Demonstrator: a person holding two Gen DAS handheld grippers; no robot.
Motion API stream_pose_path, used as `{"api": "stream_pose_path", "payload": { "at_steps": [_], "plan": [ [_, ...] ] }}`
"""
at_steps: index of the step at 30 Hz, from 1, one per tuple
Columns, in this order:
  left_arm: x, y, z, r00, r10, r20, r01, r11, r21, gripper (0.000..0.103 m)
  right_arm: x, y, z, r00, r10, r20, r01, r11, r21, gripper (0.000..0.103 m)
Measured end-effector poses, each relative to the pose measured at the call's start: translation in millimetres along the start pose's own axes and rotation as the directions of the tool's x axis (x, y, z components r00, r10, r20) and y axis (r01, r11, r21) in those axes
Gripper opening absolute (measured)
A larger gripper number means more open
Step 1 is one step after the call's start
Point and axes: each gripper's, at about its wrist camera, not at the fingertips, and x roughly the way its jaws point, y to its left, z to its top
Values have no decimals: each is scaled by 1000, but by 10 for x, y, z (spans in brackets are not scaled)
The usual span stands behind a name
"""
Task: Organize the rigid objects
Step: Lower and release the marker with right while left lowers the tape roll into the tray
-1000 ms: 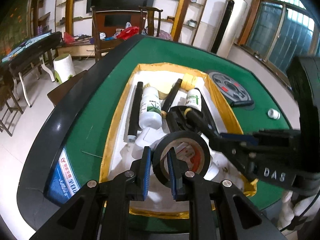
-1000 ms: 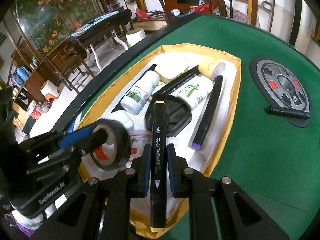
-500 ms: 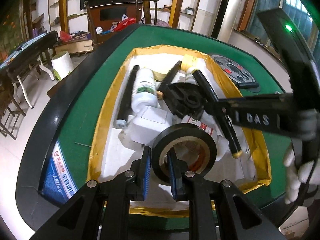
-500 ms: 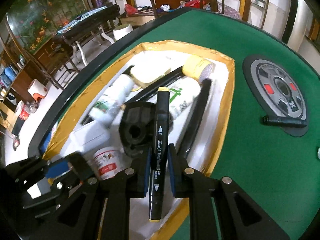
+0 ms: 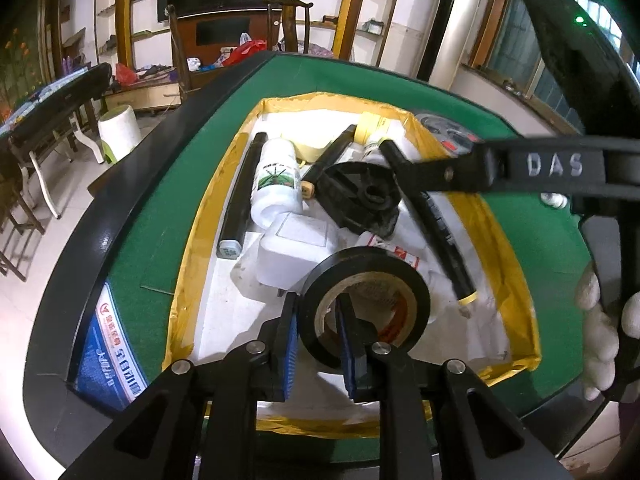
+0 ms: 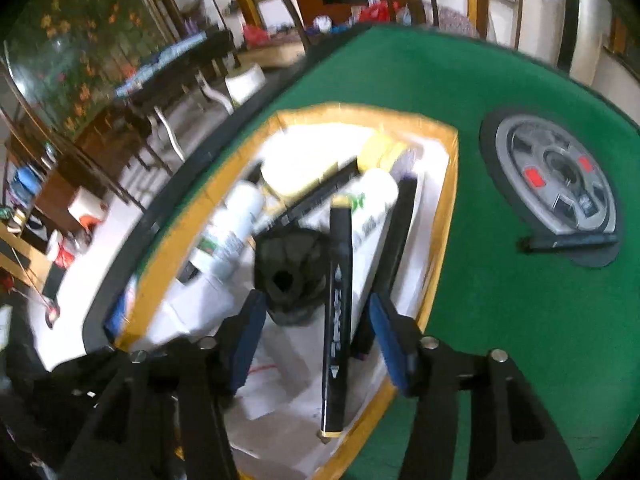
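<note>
My left gripper (image 5: 318,340) is shut on a roll of black tape (image 5: 364,308), one finger inside the ring, holding it over the near end of the yellow-rimmed white box (image 5: 192,248). My right gripper (image 6: 316,336) is open above the box (image 6: 436,264). A black marker (image 6: 338,312) lies loose between its fingers, resting in the box; it also shows in the left wrist view (image 5: 436,228). The box holds white bottles (image 5: 276,176), a black spool (image 5: 360,200), other black markers and a white block (image 5: 292,252).
The box sits on a green felt table (image 6: 500,312) with a black rim. A grey round control panel (image 6: 556,176) with a black pen (image 6: 568,242) lies right of the box. The right gripper's body (image 5: 520,168) crosses over the box.
My right gripper has opened and let go of the black marker, which now lies in the box. My left gripper still holds the tape and has barely moved.
</note>
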Motion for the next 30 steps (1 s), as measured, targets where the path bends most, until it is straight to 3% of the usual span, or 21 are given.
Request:
{"api": "stream_pose_path", "payload": {
  "at_steps": [3,7,10,12,18,20,25,27,30],
  "plan": [
    [-112,97,13,997,-67,33,68,996,-57,19,-99,3,58,999,26,47,-26,1000,4,54],
    [-281,205,45,992,-101,82,109,988,-105,26,-45,-59,179,981,185,60,-190,979,78,54],
    [-404,246,58,986,-119,119,133,983,-123,34,100,-67,301,967,251,49,-255,957,137,55],
    [-474,262,57,983,-126,136,143,982,-124,41,280,-69,371,961,275,-2,-271,948,169,55],
    [-507,361,49,984,-111,141,132,981,-145,43,441,-149,500,995,102,-18,-98,982,159,56],
    [-498,418,36,984,-113,137,135,978,-160,43,491,-236,510,997,74,-26,-68,981,181,56],
    [-515,476,49,983,-111,148,136,975,-174,43,312,-113,425,990,139,23,-141,976,168,56],
    [-538,500,57,982,-102,159,131,975,-179,43,249,137,344,991,131,7,-132,989,69,56],
    [-537,548,71,984,-82,160,114,973,-201,43,227,520,178,1000,-7,-2,6,992,-129,55]
  ]
}}
